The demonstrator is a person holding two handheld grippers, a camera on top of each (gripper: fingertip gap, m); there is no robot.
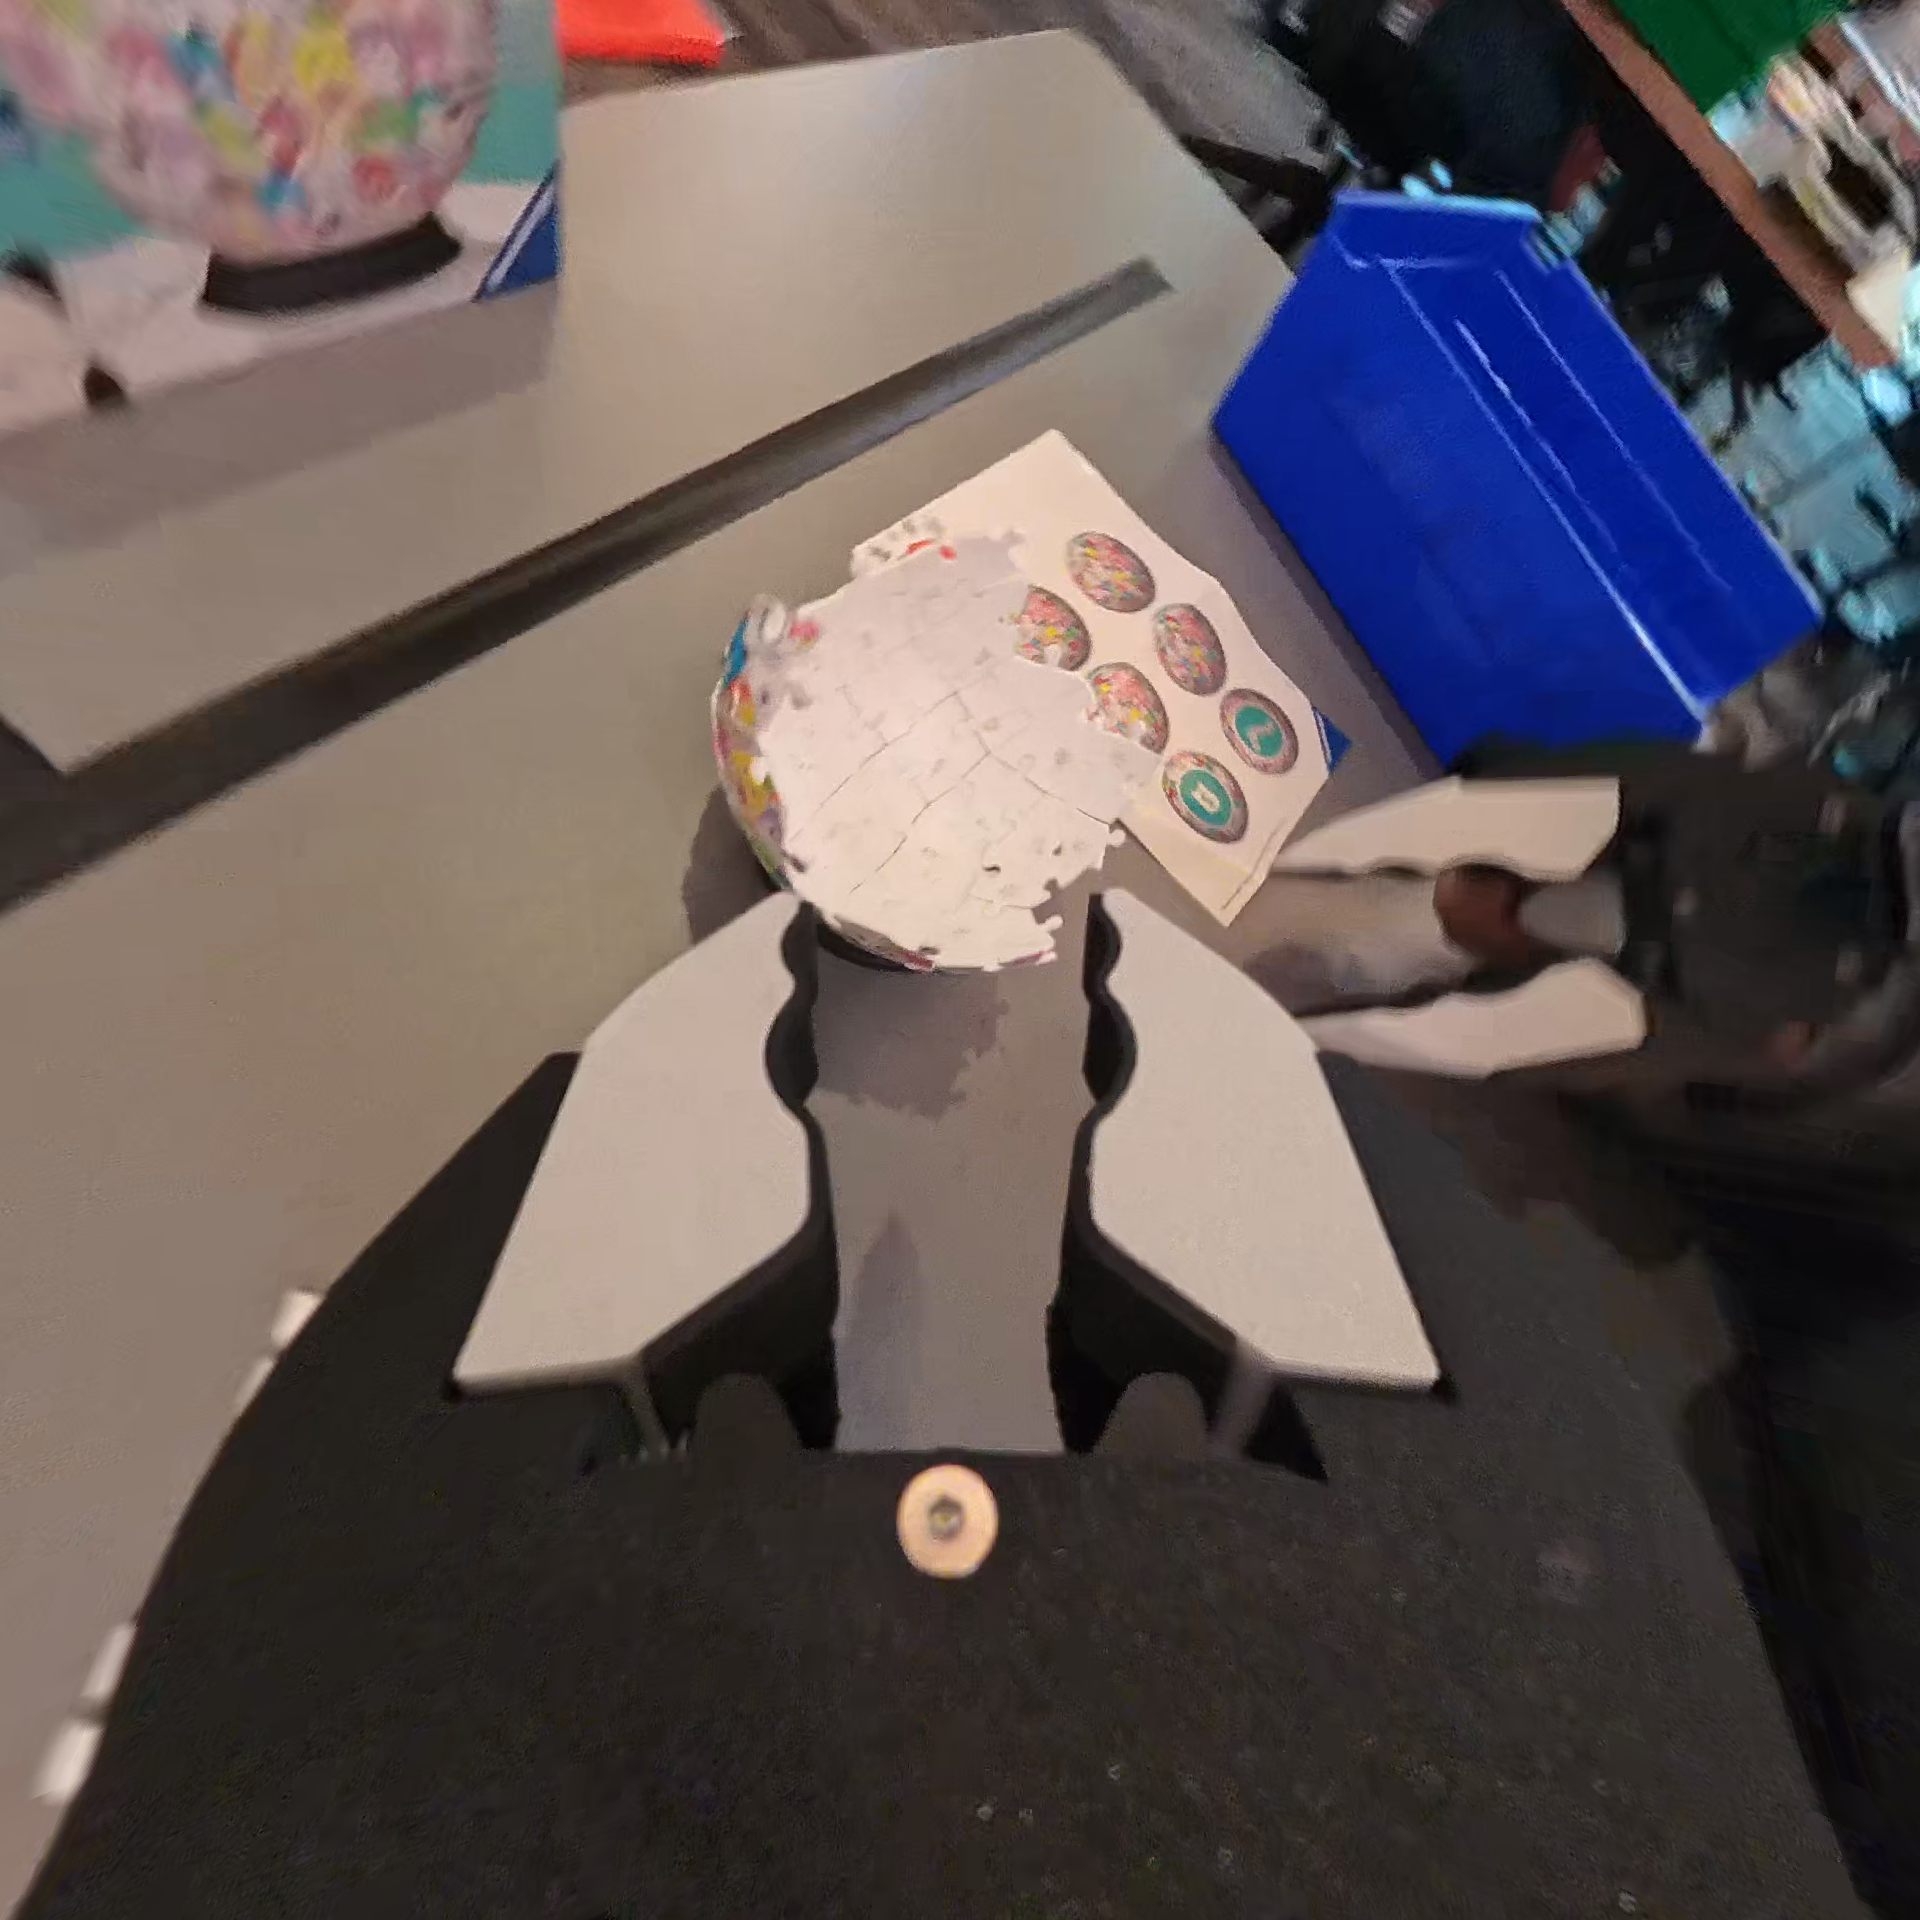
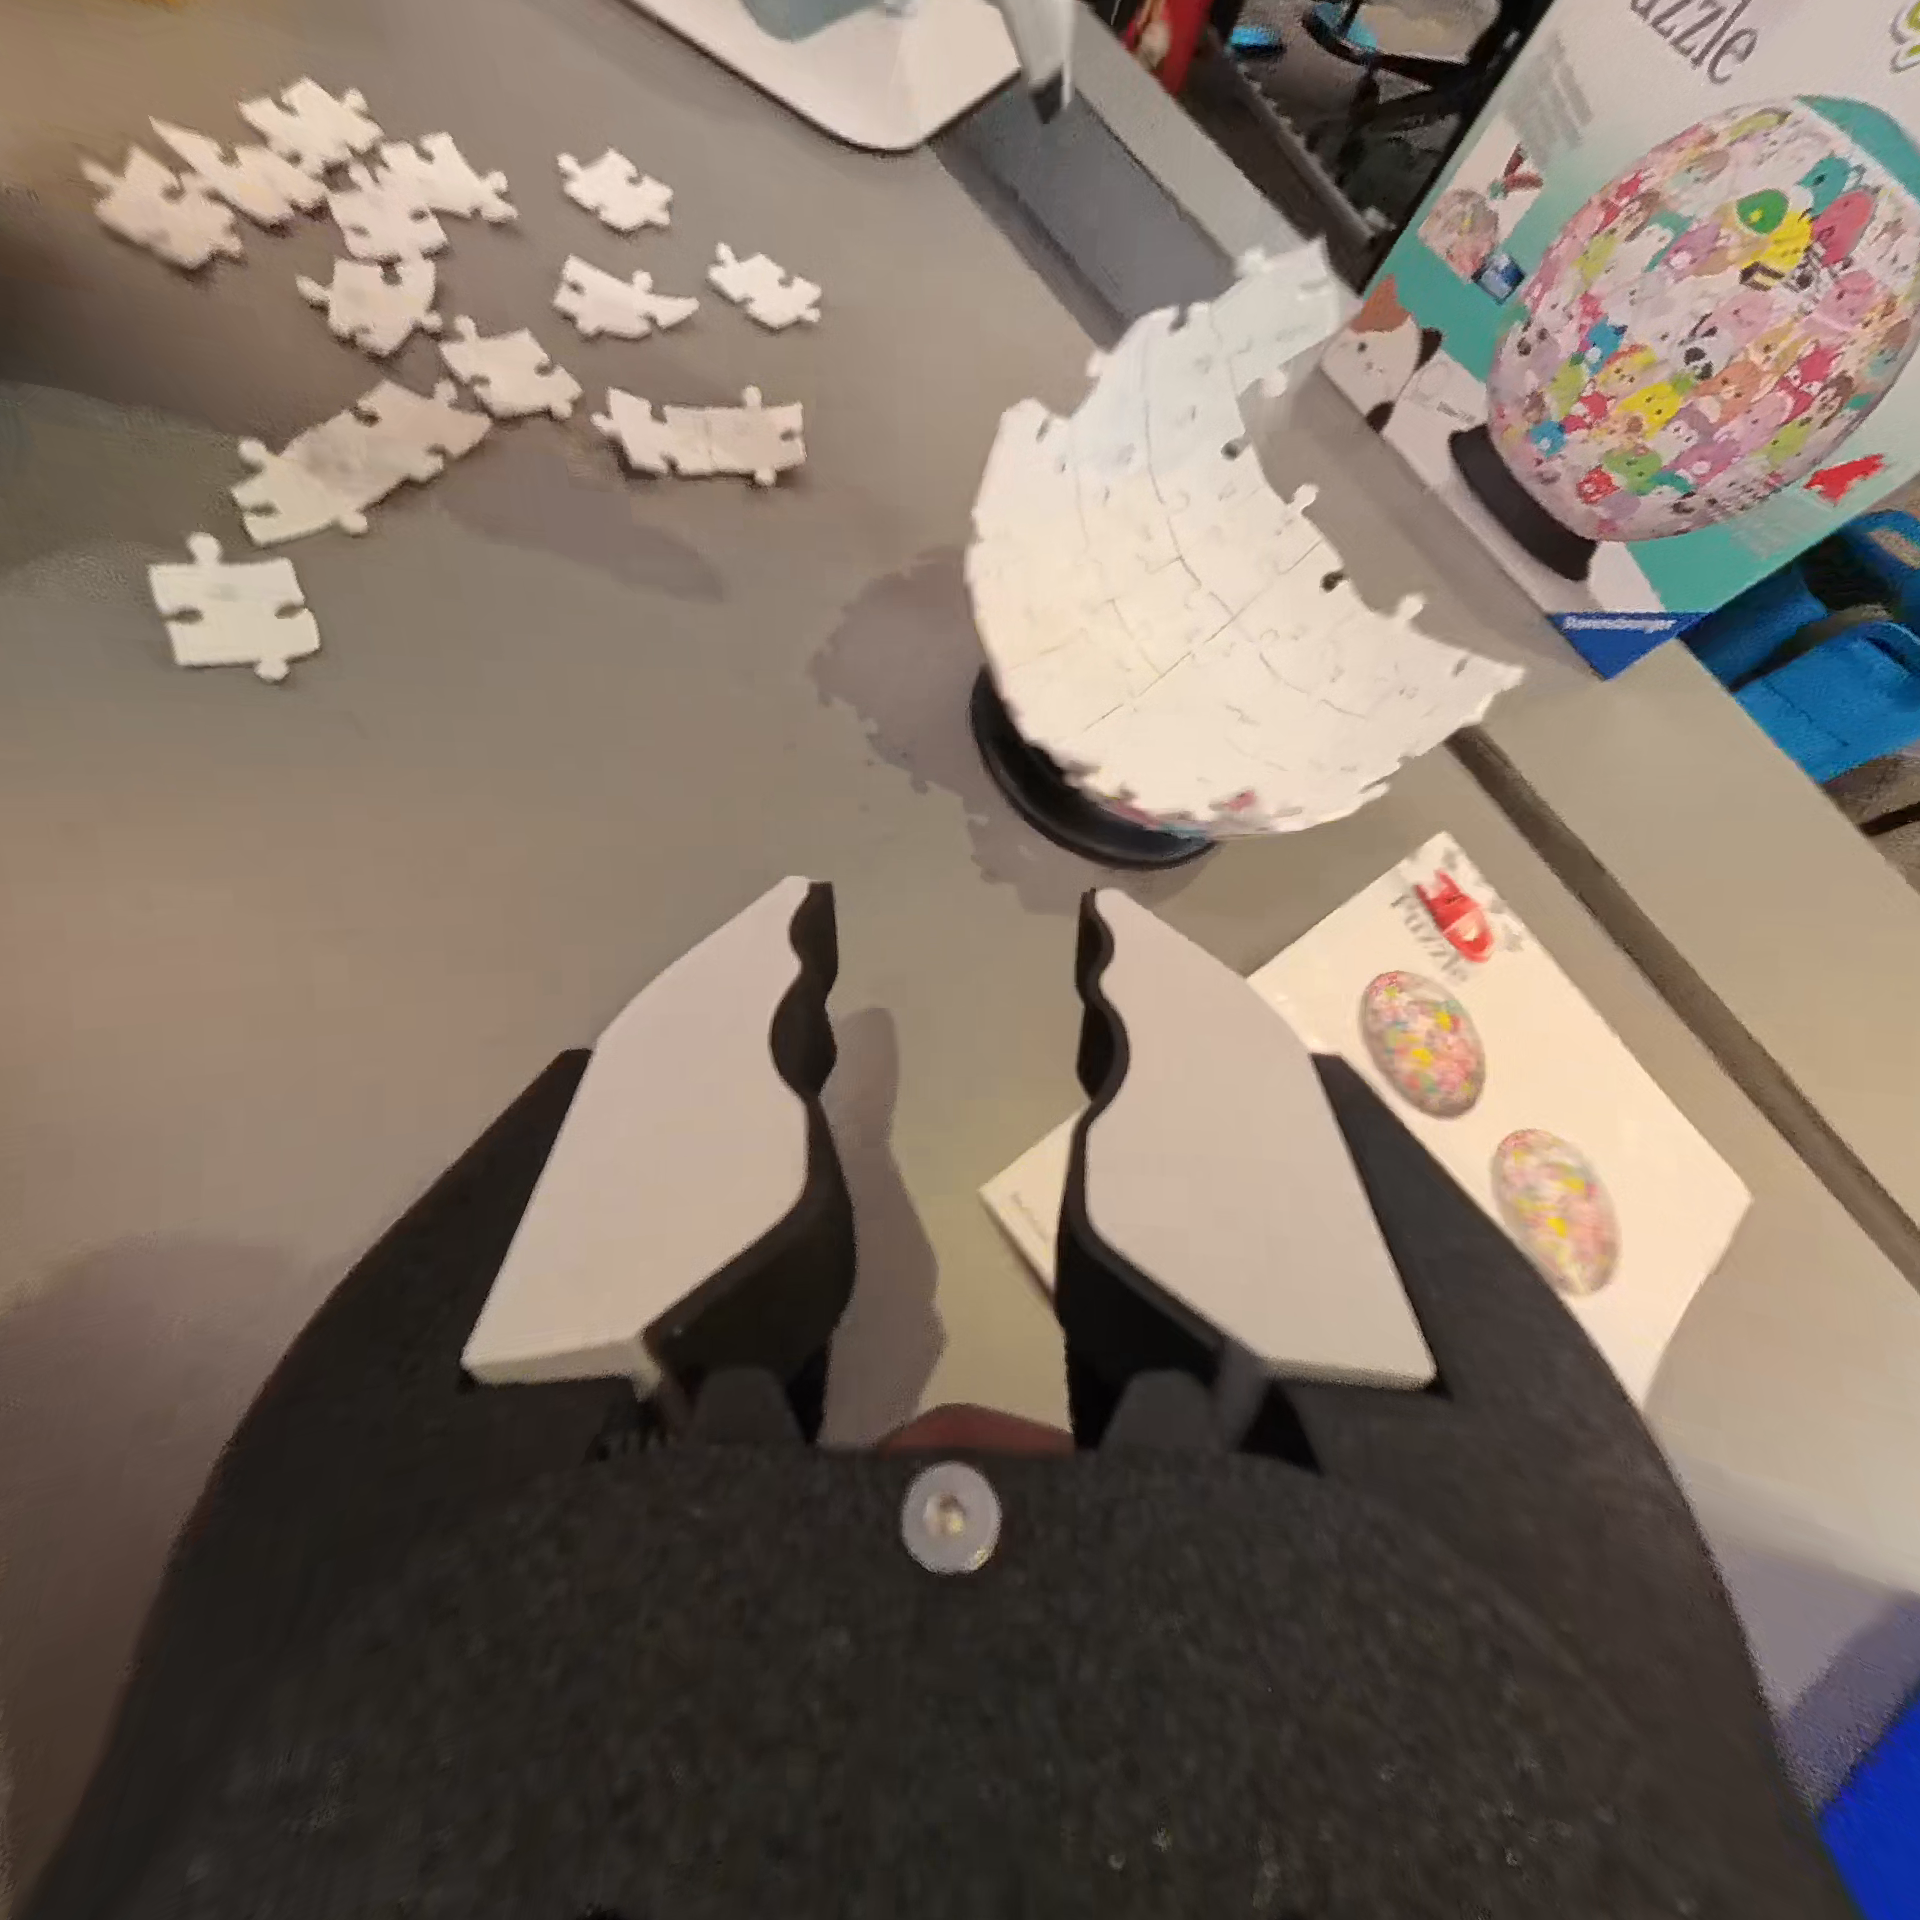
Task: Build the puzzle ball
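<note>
The half-built puzzle ball sits on its dark stand at frame centre, loose pieces scattered upper left. Both tools are spread and empty — the right tool should pinch one piece by its edge, the left tool steadying the shell.

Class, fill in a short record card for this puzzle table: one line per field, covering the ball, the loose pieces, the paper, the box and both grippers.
ball: partly built shell, white inner side showing, on dark stand
loose pieces: white pieces scattered on grey table
paper: instruction sheet beside stand
box: puzzle box upright behind ball
left gripper: open, empty
right gripper: open, empty
</note>
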